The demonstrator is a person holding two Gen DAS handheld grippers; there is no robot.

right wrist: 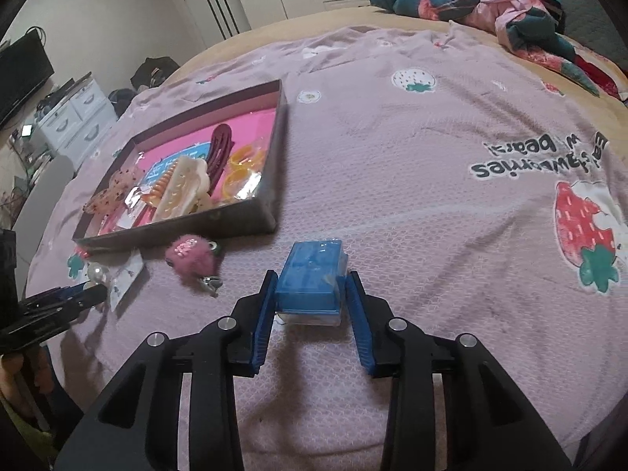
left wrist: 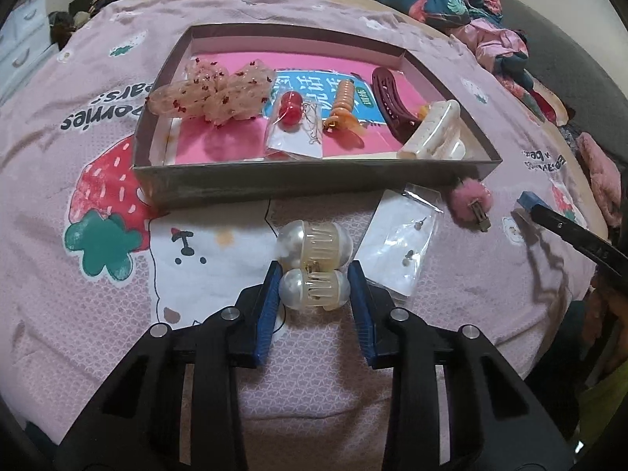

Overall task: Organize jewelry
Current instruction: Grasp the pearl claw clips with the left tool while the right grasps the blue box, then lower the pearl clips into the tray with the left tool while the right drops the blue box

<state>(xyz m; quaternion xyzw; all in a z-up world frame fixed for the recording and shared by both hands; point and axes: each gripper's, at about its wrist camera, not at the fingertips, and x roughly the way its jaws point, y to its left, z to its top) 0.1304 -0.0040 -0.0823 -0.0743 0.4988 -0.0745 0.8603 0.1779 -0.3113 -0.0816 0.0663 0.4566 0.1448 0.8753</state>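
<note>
My left gripper point(left wrist: 314, 274) is shut on a pearly translucent claw clip point(left wrist: 314, 288) just above the bed, in front of the grey box point(left wrist: 314, 184). My right gripper point(right wrist: 308, 280) is shut on a small blue plastic case point(right wrist: 310, 278) on the blanket, right of the box point(right wrist: 176, 223). The box holds a sheer bow, red bead earrings point(left wrist: 290, 112), an orange clip point(left wrist: 343, 112), a maroon clip point(left wrist: 388, 98) and a cream claw clip point(left wrist: 433, 131). A bagged earring card point(left wrist: 400, 243) and a pink fuzzy clip point(left wrist: 469, 202) lie in front of the box.
The pink strawberry blanket point(right wrist: 431, 180) covers the bed. Crumpled clothes point(right wrist: 490, 4) lie at the far edge. White drawers point(right wrist: 74, 117) and a TV stand beyond the bed on the left. The pink clip also shows in the right wrist view point(right wrist: 190, 259).
</note>
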